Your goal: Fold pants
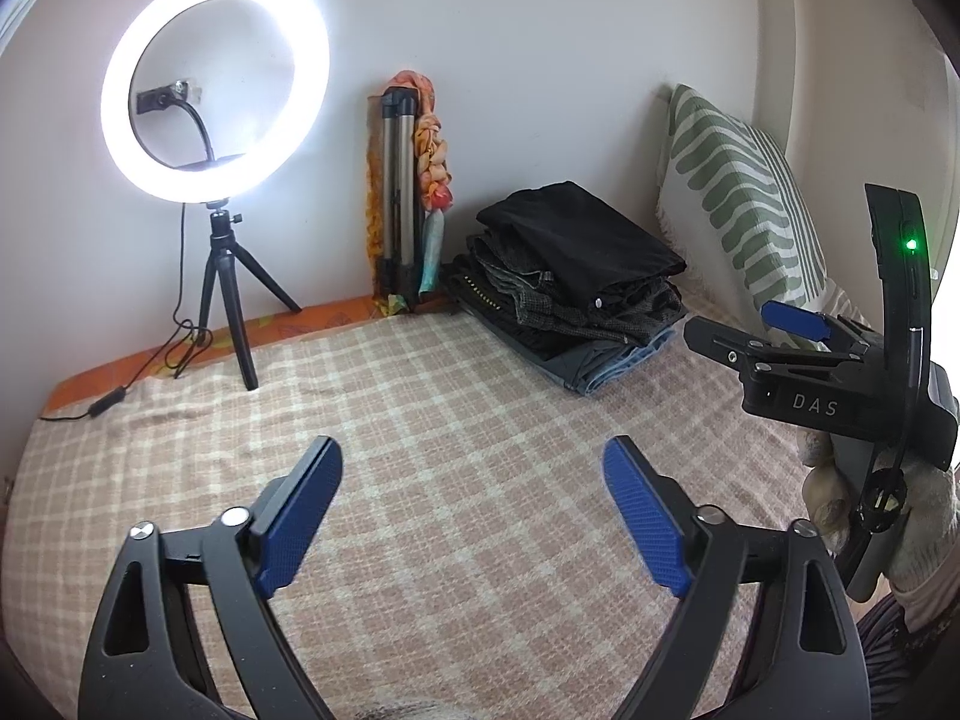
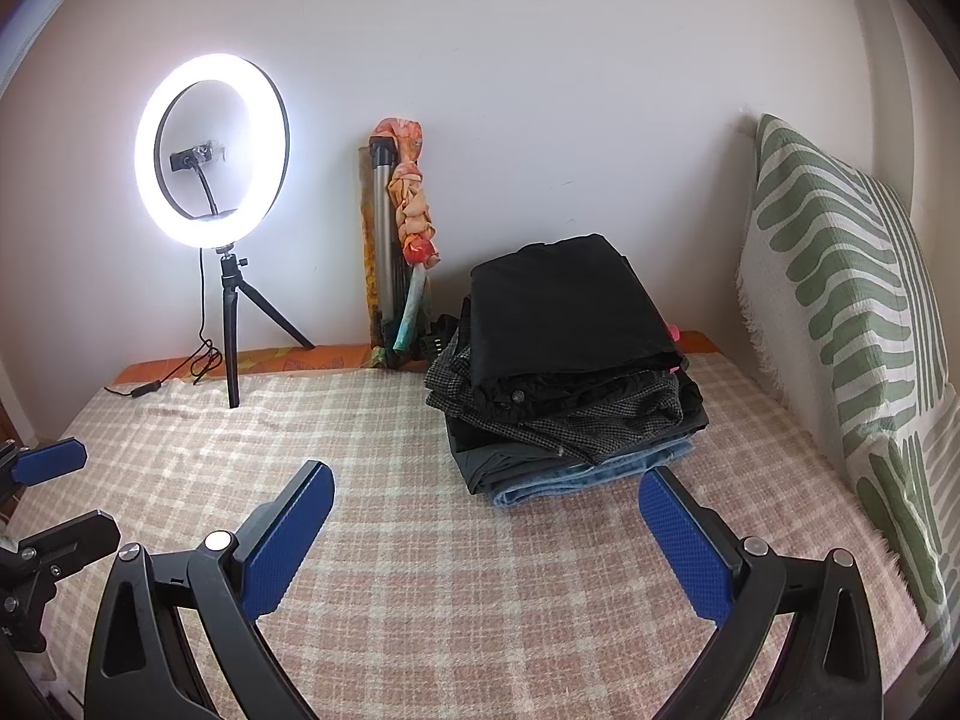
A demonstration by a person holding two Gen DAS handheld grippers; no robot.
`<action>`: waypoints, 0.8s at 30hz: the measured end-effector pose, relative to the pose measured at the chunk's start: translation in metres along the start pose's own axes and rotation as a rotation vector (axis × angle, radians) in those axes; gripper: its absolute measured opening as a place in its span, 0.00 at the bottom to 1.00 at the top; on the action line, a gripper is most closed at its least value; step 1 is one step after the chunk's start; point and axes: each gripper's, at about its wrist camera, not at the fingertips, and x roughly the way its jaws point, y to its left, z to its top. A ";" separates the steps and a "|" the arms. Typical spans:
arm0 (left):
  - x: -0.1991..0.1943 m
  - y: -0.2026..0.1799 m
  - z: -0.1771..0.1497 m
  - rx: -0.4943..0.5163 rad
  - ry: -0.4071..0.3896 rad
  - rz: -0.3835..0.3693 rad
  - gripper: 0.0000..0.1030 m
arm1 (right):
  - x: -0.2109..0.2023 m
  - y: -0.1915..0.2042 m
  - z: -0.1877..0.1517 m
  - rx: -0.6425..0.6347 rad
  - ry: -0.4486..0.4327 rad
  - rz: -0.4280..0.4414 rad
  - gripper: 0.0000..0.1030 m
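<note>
Ahead and right of my right claw (image 2: 486, 534), jaws spread and empty, sits the pants stack (image 2: 570, 372); my left claw (image 1: 474, 516), also spread, is farther off.

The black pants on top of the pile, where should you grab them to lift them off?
Best guess: pinch the black pants at their front folded edge, near the small button, coming in from the front. That edge overhangs the clothes pile and faces the open right tool, so a finger could probably slip under without catching the checked layer below.

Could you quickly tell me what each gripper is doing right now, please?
Left gripper: jaws open, holding nothing.
Right gripper: jaws open, holding nothing.
</note>
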 end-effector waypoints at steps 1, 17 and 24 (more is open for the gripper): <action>0.000 0.000 0.000 0.000 -0.003 0.000 0.93 | 0.000 0.000 0.000 -0.001 0.000 0.000 1.00; 0.000 -0.002 -0.001 0.018 -0.013 0.035 0.99 | 0.002 0.002 -0.002 -0.004 0.008 0.005 1.00; 0.001 0.000 -0.001 0.012 -0.005 0.038 0.99 | 0.003 0.002 -0.003 -0.006 0.011 0.008 1.00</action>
